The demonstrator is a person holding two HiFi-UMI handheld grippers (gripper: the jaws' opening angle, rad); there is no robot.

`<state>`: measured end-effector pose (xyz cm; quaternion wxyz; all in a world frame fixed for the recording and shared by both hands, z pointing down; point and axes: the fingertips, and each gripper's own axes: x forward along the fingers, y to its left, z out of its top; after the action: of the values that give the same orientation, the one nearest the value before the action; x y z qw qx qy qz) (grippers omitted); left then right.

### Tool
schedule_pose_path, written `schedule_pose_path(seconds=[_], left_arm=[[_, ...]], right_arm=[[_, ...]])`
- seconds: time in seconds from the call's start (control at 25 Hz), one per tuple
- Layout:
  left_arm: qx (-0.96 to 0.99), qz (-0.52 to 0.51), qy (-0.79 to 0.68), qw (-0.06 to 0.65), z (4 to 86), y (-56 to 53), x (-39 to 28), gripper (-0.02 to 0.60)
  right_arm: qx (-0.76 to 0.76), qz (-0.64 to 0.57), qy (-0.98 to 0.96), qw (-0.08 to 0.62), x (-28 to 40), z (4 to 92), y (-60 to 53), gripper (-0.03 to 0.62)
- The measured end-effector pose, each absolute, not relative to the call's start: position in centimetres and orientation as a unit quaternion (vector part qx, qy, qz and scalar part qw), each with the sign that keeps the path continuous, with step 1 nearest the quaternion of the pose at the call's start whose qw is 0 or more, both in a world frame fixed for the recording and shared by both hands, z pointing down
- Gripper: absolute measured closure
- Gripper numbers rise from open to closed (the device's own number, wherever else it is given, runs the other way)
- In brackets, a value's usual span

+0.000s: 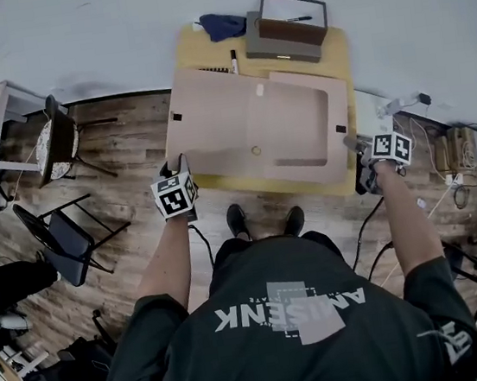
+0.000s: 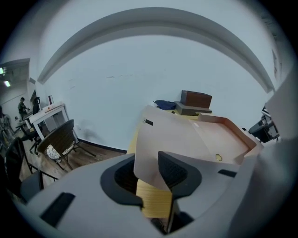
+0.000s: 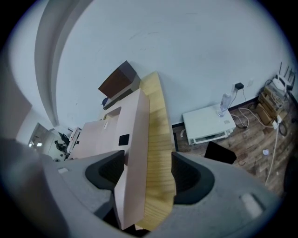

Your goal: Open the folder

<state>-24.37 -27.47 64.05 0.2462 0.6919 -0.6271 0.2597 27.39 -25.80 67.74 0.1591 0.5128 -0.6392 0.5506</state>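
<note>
The wooden table [image 1: 338, 54] stands at the person's twelve o'clock, and the pale pink folder [image 1: 295, 125] covers most of it, tray side lying to three o'clock. Its cover [image 1: 207, 115] is swung out toward nine o'clock, overhanging the table's left rim. A brown box [image 1: 287, 31] sits past the folder at twelve. The right gripper [image 3: 148, 173] is at the folder's four o'clock corner. Its jaws are set wide astride the folder's edge and the table's edge together, and the pads appear to bear on both and pin them. The left gripper [image 2: 151, 176] is at the seven o'clock corner with its jaws partly parted. The cover's corner stands between them, leaning on the right pad with a gap at the left pad, so nothing is squeezed. A small round clasp [image 1: 256, 151] shows near the fold at six o'clock. The folder looks all but open, and the step in hand is probably letting the cover go. To do this well, let the cover come to rest first. Then draw the left gripper back toward six o'clock along the cover's own plane, so that the touching pad does not drag it. Keep the right gripper pinning until then.
</note>
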Motion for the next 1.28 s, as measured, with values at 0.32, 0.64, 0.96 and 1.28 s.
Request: schedule_pose_path(seconds=[0.32,0.64,0.96,1.28], left_arm=[[0.664,0.353,-0.618,0.230,68.6,-28.0,-27.5,0.353],[0.678,0.394,-0.586,0.206,70.4,-28.5,-27.6,0.353],[0.683,0.391,-0.587,0.190,70.5,-28.5,-27.6,0.353],[0.686,0.381,-0.579,0.223,70.4,-28.5,-27.8,0.353]], right_arm=[[0.521,0.546,-0.631,0.181,27.3,67.7,-26.2,0.289],[0.540,0.543,-0.618,0.175,27.1,67.6,-26.1,0.289],[0.548,0.541,-0.616,0.168,27.0,67.5,-25.8,0.289],[0.563,0.521,-0.620,0.168,27.1,67.4,-25.8,0.289]])
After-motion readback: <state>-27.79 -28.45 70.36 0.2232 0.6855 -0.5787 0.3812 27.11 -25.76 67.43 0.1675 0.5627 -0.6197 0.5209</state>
